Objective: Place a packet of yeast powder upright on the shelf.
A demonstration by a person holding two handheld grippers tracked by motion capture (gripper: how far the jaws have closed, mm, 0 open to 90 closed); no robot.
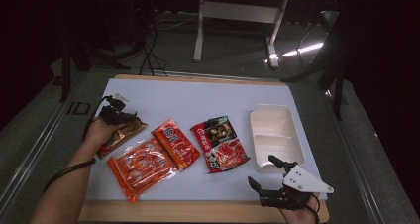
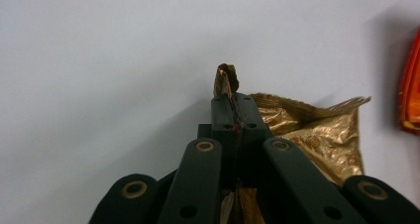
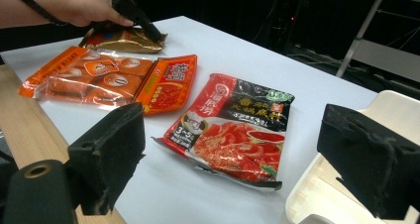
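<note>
So the left hand-held gripper (image 1: 115,113) is clamped tight on the crinkly gold foil snack packet (image 1: 122,136), jaws fully closed on just a thin pinch of its upper edge; in the left gripper view you can see a curl of foil (image 2: 226,80) poking out past the tips. The packet sits at the left side of the white table (image 1: 188,97), just beside the orange clear-window sausage pack (image 1: 141,165), and most of it looks to be resting on the table.

What I'd worry about: that grip is only on a wrinkled bit of foil. My guess is that if it gets lifted fast, the slick foil could slip out, or the seam could tear, or the bag swings and nudges the sausage pack or the red square sauce sachet (image 1: 175,143) next to it.

Orientation-wise, in the high view the packet's long axis runs diagonally, gripped end pointing up-right toward the far side, other end toward the near-left.

The right hand-held gripper (image 1: 270,182) hangs near the front edge with jaws wide apart, holding nothing, close to the white compartment tray (image 1: 275,135) and the red-and-black hotpot base pouch (image 1: 221,143).
</note>
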